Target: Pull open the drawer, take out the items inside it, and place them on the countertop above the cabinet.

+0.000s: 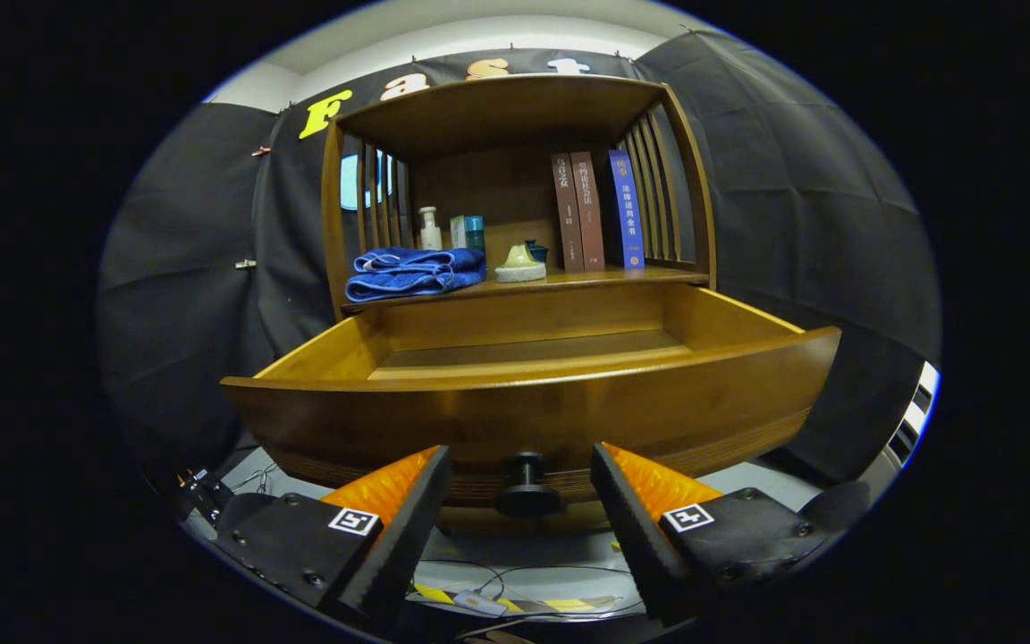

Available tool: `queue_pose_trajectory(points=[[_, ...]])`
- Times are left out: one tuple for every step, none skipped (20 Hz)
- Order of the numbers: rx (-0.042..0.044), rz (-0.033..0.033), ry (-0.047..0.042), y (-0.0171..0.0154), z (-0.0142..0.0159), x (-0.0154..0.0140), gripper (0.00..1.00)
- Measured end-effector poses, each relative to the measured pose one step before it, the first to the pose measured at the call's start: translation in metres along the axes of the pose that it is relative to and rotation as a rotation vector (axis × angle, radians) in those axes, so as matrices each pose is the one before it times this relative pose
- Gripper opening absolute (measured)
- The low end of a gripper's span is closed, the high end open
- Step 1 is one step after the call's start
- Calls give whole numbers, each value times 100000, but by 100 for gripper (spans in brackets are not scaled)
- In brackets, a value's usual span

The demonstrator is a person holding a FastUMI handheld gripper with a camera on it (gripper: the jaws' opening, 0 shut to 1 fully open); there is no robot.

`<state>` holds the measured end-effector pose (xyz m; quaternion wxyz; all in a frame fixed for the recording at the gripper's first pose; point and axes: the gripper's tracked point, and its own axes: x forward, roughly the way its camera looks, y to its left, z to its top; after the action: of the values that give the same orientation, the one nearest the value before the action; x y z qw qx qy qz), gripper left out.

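I have the jaws point(522, 483) wide open, holding nothing, with the drawer's dark knob point(526, 486) sitting between the two fingers and neither finger touching it. The drawer point(533, 420) is pulled well out toward me; its curved front fills the space just beyond the fingers, and I look down over its top edge into the box. What I can see of the drawer's floor is bare wood; the near part is hidden behind the front panel, so I cannot tell whether anything lies there.

Beyond the drawer, at 12 o'clock, is the cabinet's worktop point(586, 278) under an open shelf frame. On it, at about 11 o'clock from the knob, lies a folded blue towel point(415, 272). Behind the towel stand a pale bottle point(430, 230) and a small teal box point(468, 233). Near the middle sits a small yellowish object point(520, 264) with a dark blue piece just behind it. At 1 o'clock three books point(594, 212) stand upright, two brown and one blue.

Below the fingers, cables point(479, 572) trail across a light floor.
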<state>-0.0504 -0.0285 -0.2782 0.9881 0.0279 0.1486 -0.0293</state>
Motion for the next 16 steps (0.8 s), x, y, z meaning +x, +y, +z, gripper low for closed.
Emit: queue_pose_trajectory(points=[[664,-216,-519,3,7,273,99],[210,-562,-253,-111,18,298,100],[86,-591,459,-157,-112,242,100],[457,-28,738,-6,-93,294,99],[175,499,211,147,-14,-25,100],[127,14,-155,-29,346,-223,100],[-147,-189,345,-44,-225,263,99],[-307,-340,84,66,186,-55,99],[-577,-433,38,96,27,66,99],[-494,-211,-190,33,27,-22,99],[-103,-42,-536,59,64,4,99],[395,60,21,50,-28,105,99],[-36,-213,-239,29,43,216,99],[206,-116,346,-81,196,341,99],[529,124,-33,106,264,448,99],[8,41,390,27,140,518,99]])
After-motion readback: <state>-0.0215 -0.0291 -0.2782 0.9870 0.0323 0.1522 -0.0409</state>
